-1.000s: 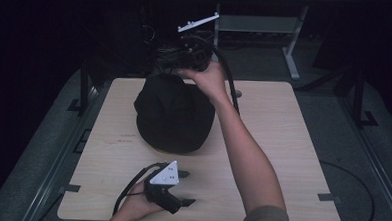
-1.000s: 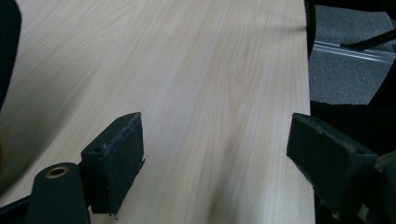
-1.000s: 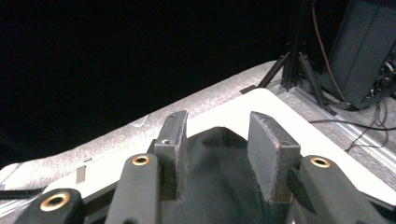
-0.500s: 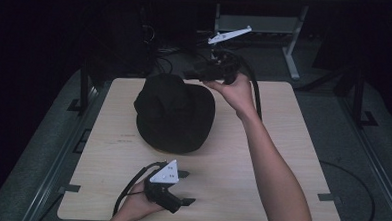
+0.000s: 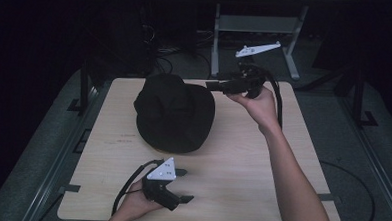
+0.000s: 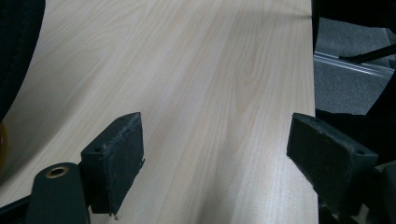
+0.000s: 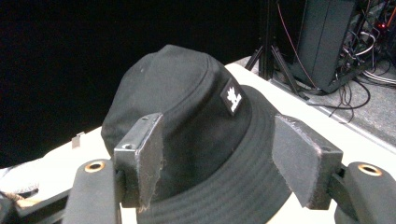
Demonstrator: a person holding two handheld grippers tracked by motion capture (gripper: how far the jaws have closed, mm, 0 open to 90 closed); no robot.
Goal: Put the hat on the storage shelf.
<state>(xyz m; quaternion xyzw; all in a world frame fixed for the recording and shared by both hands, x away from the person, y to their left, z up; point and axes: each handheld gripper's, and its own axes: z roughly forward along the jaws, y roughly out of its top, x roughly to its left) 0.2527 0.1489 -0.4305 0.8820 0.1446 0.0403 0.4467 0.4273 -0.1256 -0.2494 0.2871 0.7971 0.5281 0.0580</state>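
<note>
A black bucket hat [image 5: 174, 112] with a small white patch lies crown up on the far half of the wooden table [image 5: 241, 167]. My right gripper [image 5: 215, 85] hovers just right of the hat's far rim and points left at it. In the right gripper view its jaws [image 7: 219, 158] stand open after just opening, with the hat [image 7: 187, 121] beyond the pads and nothing pressed between them. My left gripper [image 5: 182, 186] rests open near the front edge, its jaws [image 6: 215, 158] spread over bare wood, with the hat's rim [image 6: 14, 51] at the left.
Behind the table stand a metal stand [image 5: 257, 28] and tangled cables [image 5: 172, 44] on the floor. A dark cabinet [image 7: 327, 42] with wires [image 7: 369, 60] is behind the hat. Grey carpet [image 5: 347, 147] surrounds the table.
My right hand has moved right, away from the hat's far edge, and a little down, and its jaws have spread. The hat stays on the table. The left hand has kept still.
</note>
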